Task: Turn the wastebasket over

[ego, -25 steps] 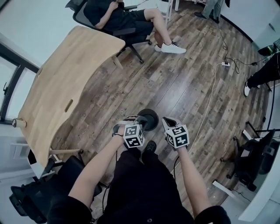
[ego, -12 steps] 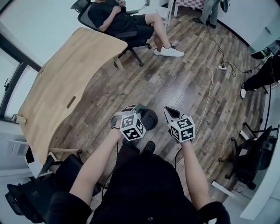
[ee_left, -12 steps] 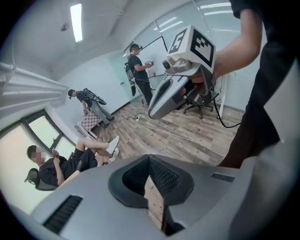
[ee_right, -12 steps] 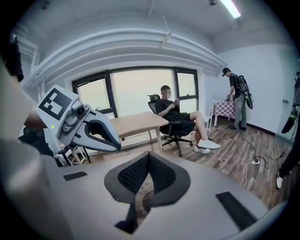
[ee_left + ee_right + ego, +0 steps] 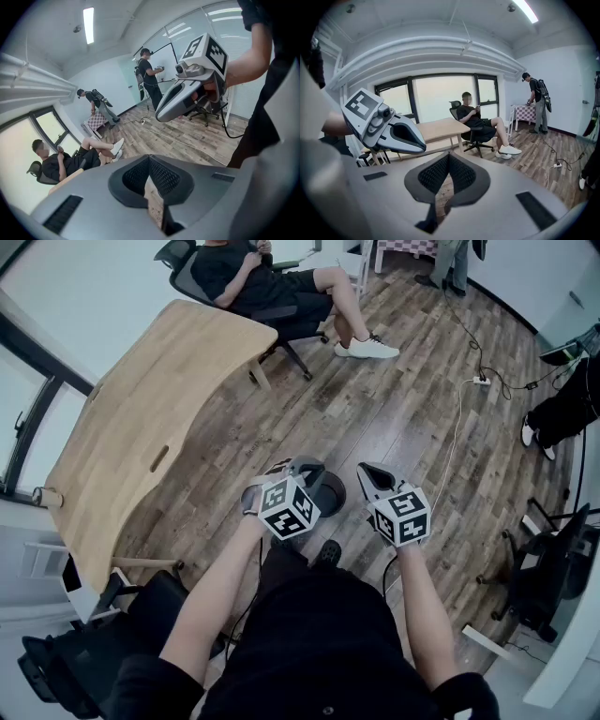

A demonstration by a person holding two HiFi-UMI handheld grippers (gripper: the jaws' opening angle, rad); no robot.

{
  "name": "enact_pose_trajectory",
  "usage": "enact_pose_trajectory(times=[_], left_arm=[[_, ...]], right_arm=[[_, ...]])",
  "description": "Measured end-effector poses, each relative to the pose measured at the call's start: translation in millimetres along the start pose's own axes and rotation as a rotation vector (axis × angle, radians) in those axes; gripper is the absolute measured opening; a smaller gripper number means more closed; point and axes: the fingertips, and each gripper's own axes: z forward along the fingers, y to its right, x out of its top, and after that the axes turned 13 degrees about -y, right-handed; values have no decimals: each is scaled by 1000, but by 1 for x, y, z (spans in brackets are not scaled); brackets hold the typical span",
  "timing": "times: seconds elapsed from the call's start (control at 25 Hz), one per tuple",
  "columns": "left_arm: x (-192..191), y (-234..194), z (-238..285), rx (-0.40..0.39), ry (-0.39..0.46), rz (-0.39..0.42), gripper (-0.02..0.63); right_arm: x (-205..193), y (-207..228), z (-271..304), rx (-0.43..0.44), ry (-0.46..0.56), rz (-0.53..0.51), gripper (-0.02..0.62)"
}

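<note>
**Item:** dark round wastebasket [image 5: 331, 495].

**Location:** on the brown wood-plank floor [image 5: 394, 418], lower middle of the head view, just past the person's feet. The left claw [image 5: 302, 468] partly covers it. It appears in neither gripper view.

**Orientation:** seen from straight above; whether mouth or base faces up cannot be told.

**Handling (judged):**
- Probably light, thin-walled and stiff.
- The smooth curved wall may slip in a pinch, and an empty shell may skid on the planks.
- Best hold is the rim, with one claw on each opposite side, so the basket can be rolled over between them.

**Left claw:** jaws closed tip to tip, nothing between them; held above the basket, not touching.

**Right claw** [image 5: 368, 471]**:** likewise closed and empty, just right of the basket.

**Surroundings:** pale wooden desk [image 5: 141, 418], upper left, well apart.
</note>
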Motion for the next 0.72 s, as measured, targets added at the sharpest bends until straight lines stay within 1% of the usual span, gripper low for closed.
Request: enact_pose_trajectory(times=[0.12,0.28,0.72], left_arm=[[2,0,-1,3,-1,9,17],[3,-4,-3,10,6,1,17],[5,-3,2,0,-8,17,17]], right_arm=[[2,1,-1,-1,4,-1,32],[3,0,-1,0,9,-1,32],[5,2,1,0,12,0,32]])
